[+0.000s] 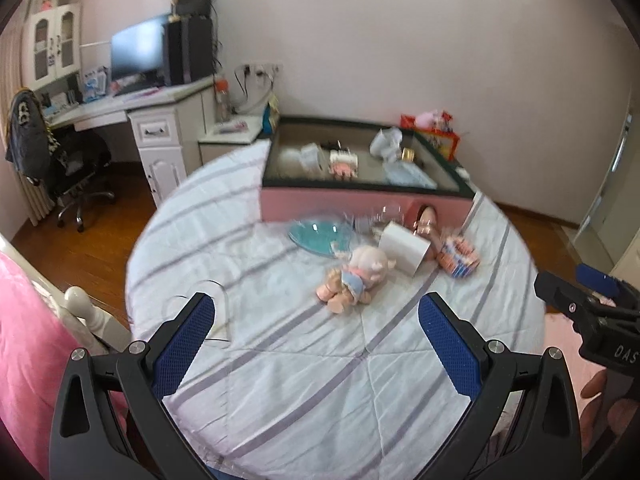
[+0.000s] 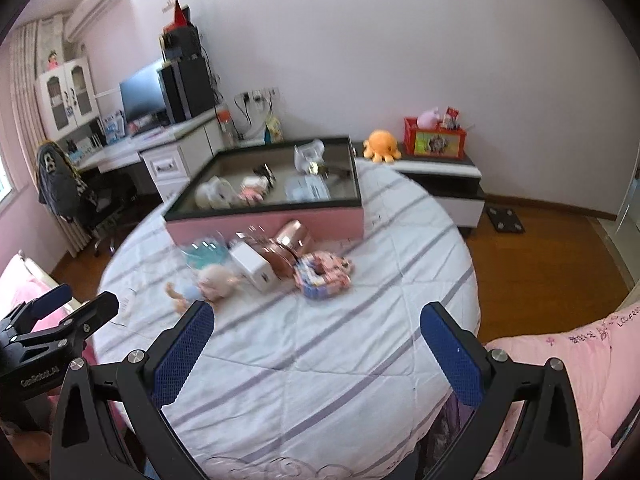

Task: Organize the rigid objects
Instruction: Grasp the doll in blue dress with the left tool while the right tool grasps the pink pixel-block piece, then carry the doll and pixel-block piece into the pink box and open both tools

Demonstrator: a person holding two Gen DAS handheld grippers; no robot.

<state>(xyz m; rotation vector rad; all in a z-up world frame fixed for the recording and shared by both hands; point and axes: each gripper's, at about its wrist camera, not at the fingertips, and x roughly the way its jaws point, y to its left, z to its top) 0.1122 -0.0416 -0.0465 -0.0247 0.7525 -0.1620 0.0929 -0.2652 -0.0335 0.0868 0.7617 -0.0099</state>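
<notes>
On the round striped bed cover lie a teal glass plate (image 1: 316,236), a white box (image 1: 404,250), a rose-gold tin (image 1: 426,222), a colourful packet (image 1: 458,256) and a pink doll (image 1: 356,278). In the right wrist view the same white box (image 2: 254,266), tin (image 2: 286,248), packet (image 2: 324,274), doll (image 2: 208,284) and plate (image 2: 204,252) appear. My left gripper (image 1: 316,322) is open and empty, short of the doll. My right gripper (image 2: 316,330) is open and empty, short of the packet.
A pink open-top box (image 1: 360,198) with several small items stands behind the pile; it also shows in the right wrist view (image 2: 276,220). A desk with a monitor (image 1: 138,54) stands at the back left. A low cabinet (image 2: 444,188) carries an orange plush.
</notes>
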